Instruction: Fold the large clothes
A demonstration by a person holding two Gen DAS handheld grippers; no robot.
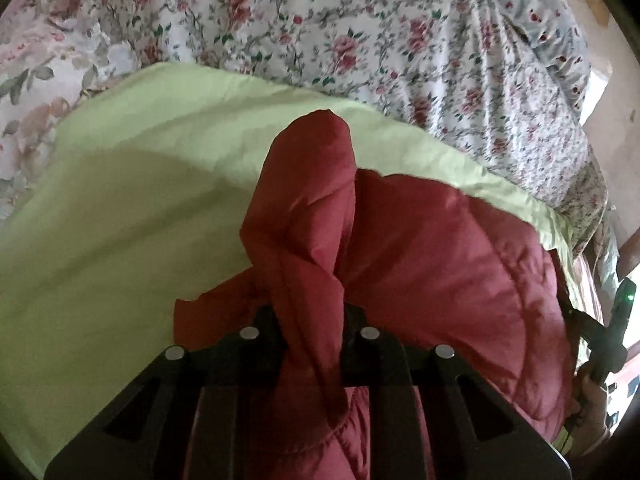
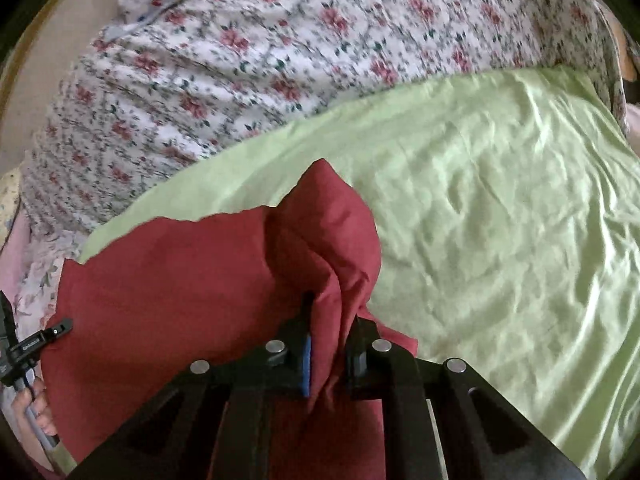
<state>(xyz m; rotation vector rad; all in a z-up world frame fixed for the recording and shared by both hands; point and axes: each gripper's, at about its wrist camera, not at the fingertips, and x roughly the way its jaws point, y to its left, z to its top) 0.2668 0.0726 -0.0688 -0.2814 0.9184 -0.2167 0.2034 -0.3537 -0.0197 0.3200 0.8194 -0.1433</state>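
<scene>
A: What is the left gripper (image 1: 310, 320) doing?

B: Its two black fingers are pinched tight on a bunch of the red puffy jacket (image 1: 432, 248). The bunch sticks up in front of the tips like a little tower.

A: And the right gripper (image 2: 328, 336)?

B: Same thing. It is squeezed on another bunch of the red puffy jacket (image 2: 168, 276). You can see a blue pad on one finger, pressed right against the cloth.

A: Where is the rest of the jacket?

B: In the left view it spreads out to the right of the tongs and hangs down under them. In the right view it spreads out to the left of the tongs. So the jacket runs between the two grippers.

A: What is under it?

B: A shiny green sheet (image 2: 500, 208). It goes out in front of both tongs. In the left view the green sheet (image 1: 120, 216) is to the left of the tips.

A: And past that?

B: A flowery cover (image 1: 320, 28) with pink roses, farther ahead of the tongs. It shows in the right view too (image 2: 248, 60).

A: Can you see the person?

B: A bit. A hand (image 2: 36, 412) holds the other tool at the far left edge of the right view.
</scene>
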